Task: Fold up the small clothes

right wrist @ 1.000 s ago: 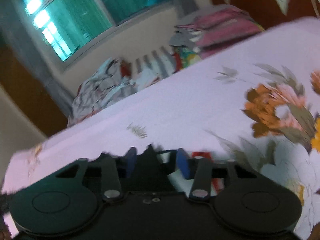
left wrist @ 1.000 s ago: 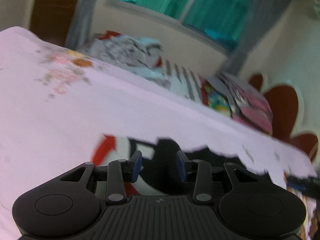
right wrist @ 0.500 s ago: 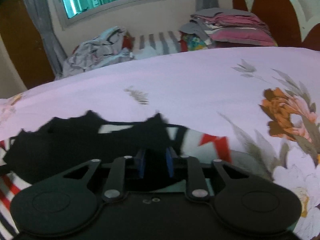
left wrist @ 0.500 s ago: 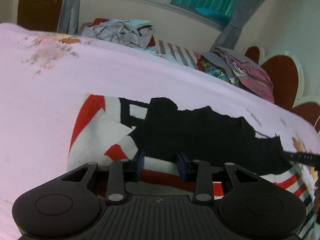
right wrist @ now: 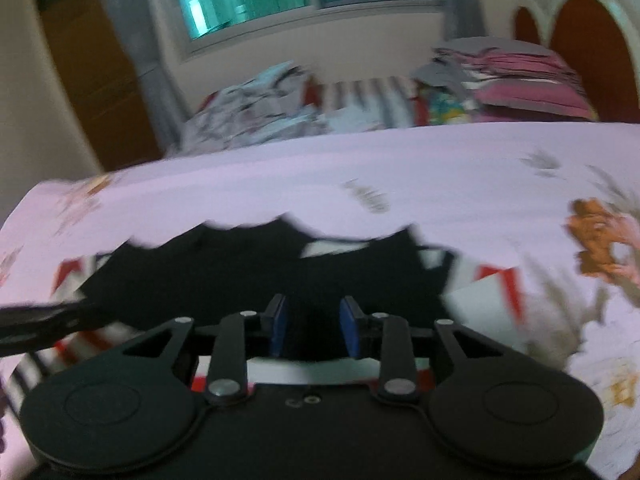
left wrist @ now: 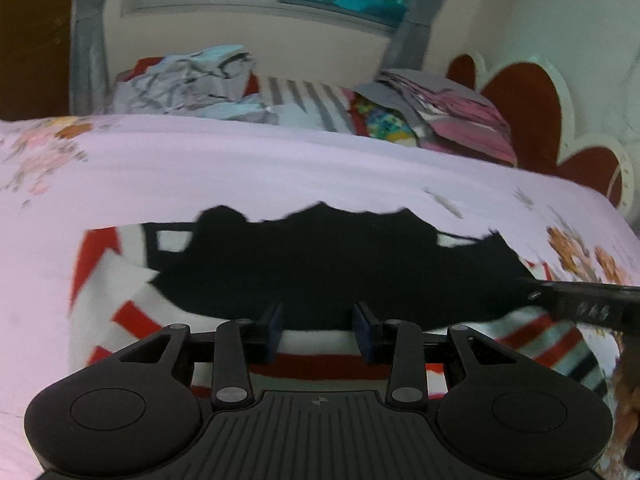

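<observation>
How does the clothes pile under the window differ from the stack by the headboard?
The crumpled grey-white pile is loose and rumpled; the pink-and-grey stack lies in flat folded layers. The pile sits at the left of the bed's far edge, the stack at the right, next to the red headboard. Both rest beyond the lilac bedsheet, apart from both grippers.

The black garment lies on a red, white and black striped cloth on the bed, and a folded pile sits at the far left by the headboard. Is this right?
Not quite. The folded pile sits at the far right by the headboard, as the left wrist view shows. The black garment does lie on the striped cloth on the bed.
</observation>
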`<state>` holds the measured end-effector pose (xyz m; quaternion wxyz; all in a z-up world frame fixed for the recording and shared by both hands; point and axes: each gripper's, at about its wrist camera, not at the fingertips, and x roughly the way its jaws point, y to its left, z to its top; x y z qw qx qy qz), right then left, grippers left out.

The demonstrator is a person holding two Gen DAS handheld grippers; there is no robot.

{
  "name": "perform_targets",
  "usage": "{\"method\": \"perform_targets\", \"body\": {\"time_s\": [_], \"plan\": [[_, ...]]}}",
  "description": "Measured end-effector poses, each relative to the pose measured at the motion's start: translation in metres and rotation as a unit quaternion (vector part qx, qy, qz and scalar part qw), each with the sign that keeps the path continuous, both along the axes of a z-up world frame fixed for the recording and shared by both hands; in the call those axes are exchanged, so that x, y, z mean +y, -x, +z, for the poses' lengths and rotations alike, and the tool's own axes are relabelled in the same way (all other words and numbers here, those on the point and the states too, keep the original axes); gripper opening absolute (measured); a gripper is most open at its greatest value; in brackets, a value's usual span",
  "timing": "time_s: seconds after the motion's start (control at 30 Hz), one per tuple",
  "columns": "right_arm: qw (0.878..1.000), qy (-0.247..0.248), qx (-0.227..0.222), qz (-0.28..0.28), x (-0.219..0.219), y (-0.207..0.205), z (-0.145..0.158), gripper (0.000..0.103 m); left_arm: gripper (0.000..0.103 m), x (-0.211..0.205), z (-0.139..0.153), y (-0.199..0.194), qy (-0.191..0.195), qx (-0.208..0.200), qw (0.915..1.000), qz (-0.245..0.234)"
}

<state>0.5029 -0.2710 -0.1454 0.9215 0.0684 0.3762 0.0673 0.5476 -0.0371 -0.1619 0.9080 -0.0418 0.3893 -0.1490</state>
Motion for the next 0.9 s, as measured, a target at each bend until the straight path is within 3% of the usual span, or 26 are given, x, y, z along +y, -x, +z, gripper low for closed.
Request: {"method": "perform_targets", "body": {"time_s": [0.17,0.37,0.57,0.9], "plan": [[0.999,0.016,0.009,0.033,0.033,0.010,-0.009,0.029,0.039,-0.010,-0.005,0.012,-0.029,0.001,0.9996,-0.008],[0.998,0.058,0.016,0.032,0.036,0.020,-0.021,0.031,0.039,-0.001,-0.021,0.022,-0.076,0.000,0.9971,-0.004],[0.994,0.105,0.008,0.013,0.013,0.041,-0.024,0.031,0.039,0.017,-0.019,0.037,-0.088,-0.004,0.9961,0.008],[0.994,0.108,0.008,-0.024,0.003,0.067,-0.018,0.033,0.040,0.032,-0.009,0.054,-0.090,-0.002,0.9955,0.029]]}}
